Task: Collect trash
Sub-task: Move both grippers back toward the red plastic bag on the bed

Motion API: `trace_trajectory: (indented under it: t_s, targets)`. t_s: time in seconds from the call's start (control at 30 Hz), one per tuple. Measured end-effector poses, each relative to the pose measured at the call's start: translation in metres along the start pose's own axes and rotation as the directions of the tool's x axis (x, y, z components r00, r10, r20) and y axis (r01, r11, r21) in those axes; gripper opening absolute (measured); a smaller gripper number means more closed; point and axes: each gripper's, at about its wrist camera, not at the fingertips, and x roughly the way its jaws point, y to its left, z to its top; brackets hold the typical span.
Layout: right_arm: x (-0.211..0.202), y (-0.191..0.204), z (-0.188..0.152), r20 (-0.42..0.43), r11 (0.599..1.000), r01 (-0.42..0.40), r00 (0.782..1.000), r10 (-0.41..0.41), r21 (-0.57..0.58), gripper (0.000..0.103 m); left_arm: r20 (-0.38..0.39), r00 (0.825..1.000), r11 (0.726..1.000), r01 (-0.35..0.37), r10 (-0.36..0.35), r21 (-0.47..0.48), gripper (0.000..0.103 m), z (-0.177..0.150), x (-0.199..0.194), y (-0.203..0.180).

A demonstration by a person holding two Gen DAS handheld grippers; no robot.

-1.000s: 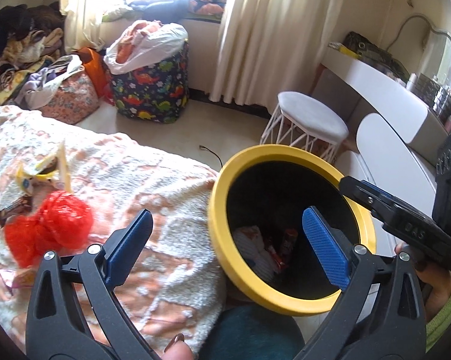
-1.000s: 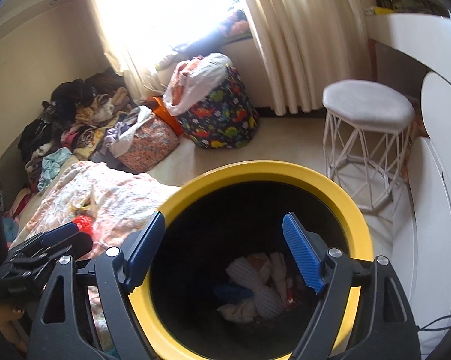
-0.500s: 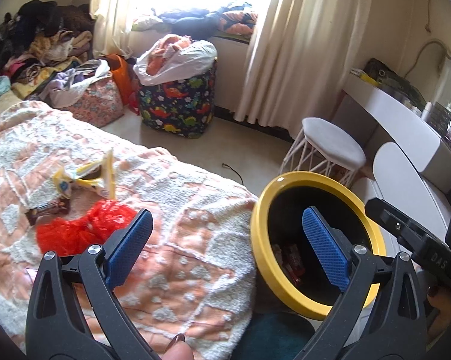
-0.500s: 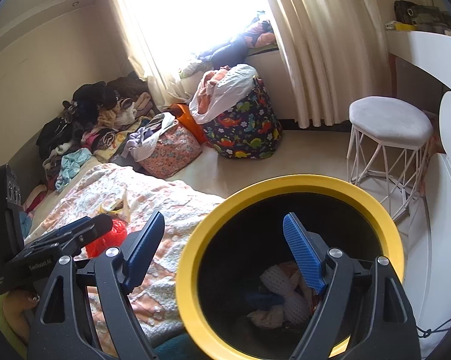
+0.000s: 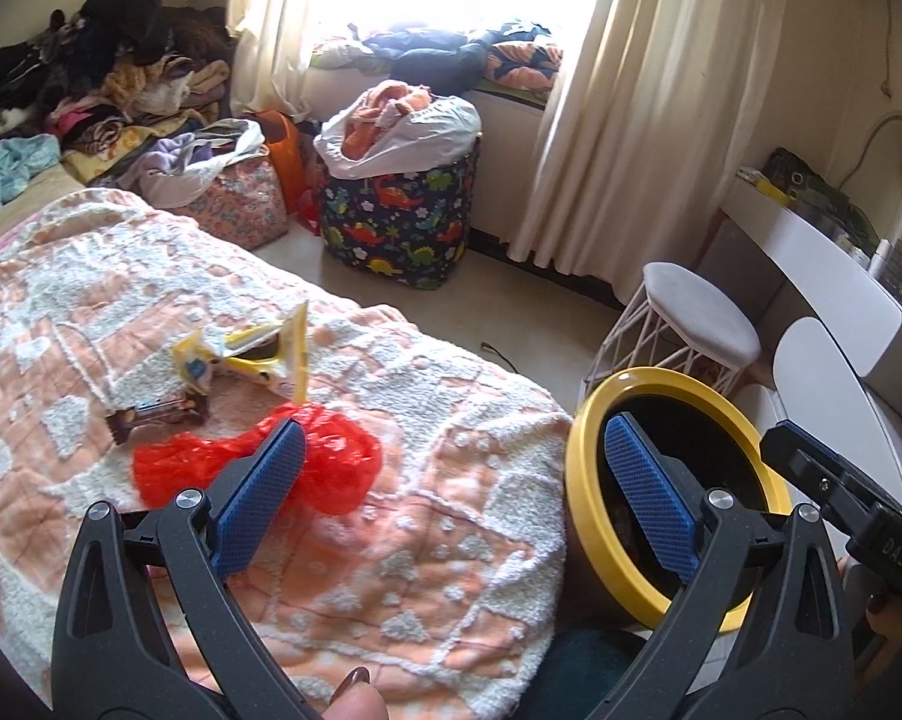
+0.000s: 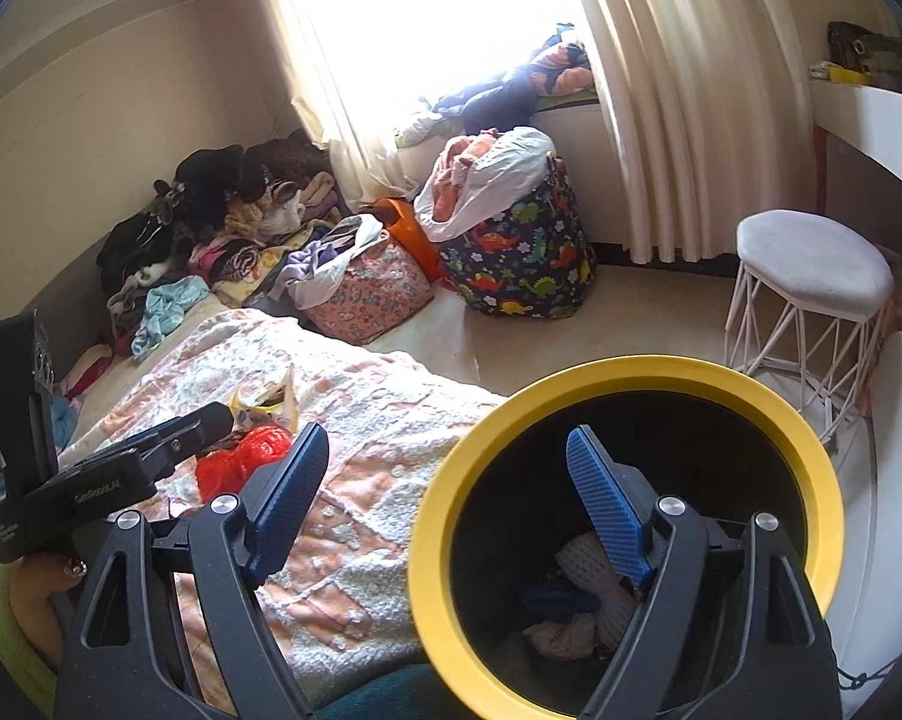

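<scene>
- Left gripper [image 5: 451, 492] hovers over the bed, jaws spread wide, holding nothing.
- Right gripper [image 6: 445, 504] likewise released, empty, straddling the bin rim at lower right of frame.
- Crinkly red plastic bag [image 5: 331, 468] lies left of centre on the nubby peach-white blanket [image 5: 439, 540].
- Torn yellow wrapper [image 5: 253, 354] and brown wrapper [image 5: 157, 417] just above it.
- Round yellow-rimmed bin [image 6: 625, 528], black inside, holds crumpled trash.
</scene>
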Motion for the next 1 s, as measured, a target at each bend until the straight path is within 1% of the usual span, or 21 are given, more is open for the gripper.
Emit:
trace_trajectory:
  t_s: [0.3, 0.53, 0.83, 1.0]
  targets:
    - [0.019, 0.030, -0.002, -0.041, 0.997, -0.048, 0.998, 0.046, -0.062, 0.079, 0.002, 0.999, 0.998, -0.036, 0.036, -0.046, 0.092, -0.004, -0.005, 0.033]
    - [0.042, 0.055, 0.000, -0.085, 0.990, -0.095, 0.993, 0.086, -0.104, 0.079, -0.013, 0.997, 0.992, -0.080, 0.079, -0.102, 0.092, -0.011, -0.006, 0.067]
    - [0.081, 0.089, 0.003, -0.154, 0.980, -0.153, 0.979, 0.133, -0.128, 0.079, -0.046, 0.989, 0.972, -0.145, 0.139, -0.186, 0.092, -0.025, -0.009, 0.116]
    - [0.106, 0.108, -0.001, -0.205, 0.972, -0.179, 0.968, 0.146, -0.150, 0.079, -0.077, 0.986, 0.958, -0.164, 0.150, -0.237, 0.092, -0.037, -0.009, 0.139]
